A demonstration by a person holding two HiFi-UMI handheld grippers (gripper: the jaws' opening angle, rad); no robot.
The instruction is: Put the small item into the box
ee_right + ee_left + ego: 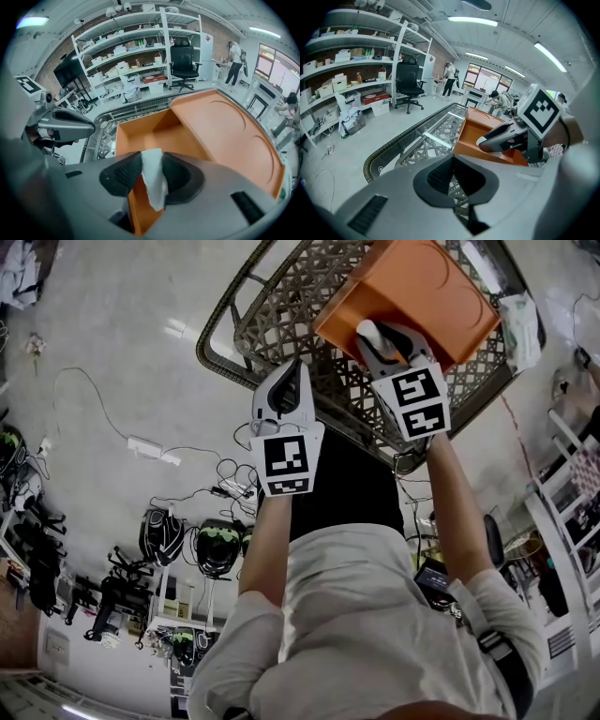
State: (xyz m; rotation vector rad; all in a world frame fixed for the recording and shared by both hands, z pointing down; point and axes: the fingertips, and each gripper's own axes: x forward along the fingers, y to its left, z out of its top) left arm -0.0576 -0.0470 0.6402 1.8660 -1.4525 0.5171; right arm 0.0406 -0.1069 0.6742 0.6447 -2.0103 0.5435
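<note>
1. The small item (pixel 153 185) is a white, soft-looking scrap, maybe tissue or cloth. It is pinched between the two dark pads (pixel 126 173) of the right gripper (pixel 152 164). The jaws are clamped on it, and part of it hangs out of the pads.
2. The box (pixel 154 136), orange and open on top, lies straight ahead of these jaws and below them. Its open compartment shows directly behind the item. I judge that the gripper points steeply down so that the item, once let go, drops inside and not on the rim. Whether the tips are already below the rim, I cannot tell.
3. To the right of these jaws lies a flat orange part (pixel 225 126), joined to the compartment. Whether it is a lid folded open, I cannot tell.
4. The left gripper (pixel 452 178) has its jaws pressed together with nothing between them. Ahead of its jaws is the table (pixel 426 140) of woven lattice, and to their right is the box with the right gripper over it. It seems to wait aside so that the way into the box is free.
5. The item is not yet released into the box. In my judgement the next move is to open the right jaws. A light scrap like this may cling to a pad instead of falling.
</note>
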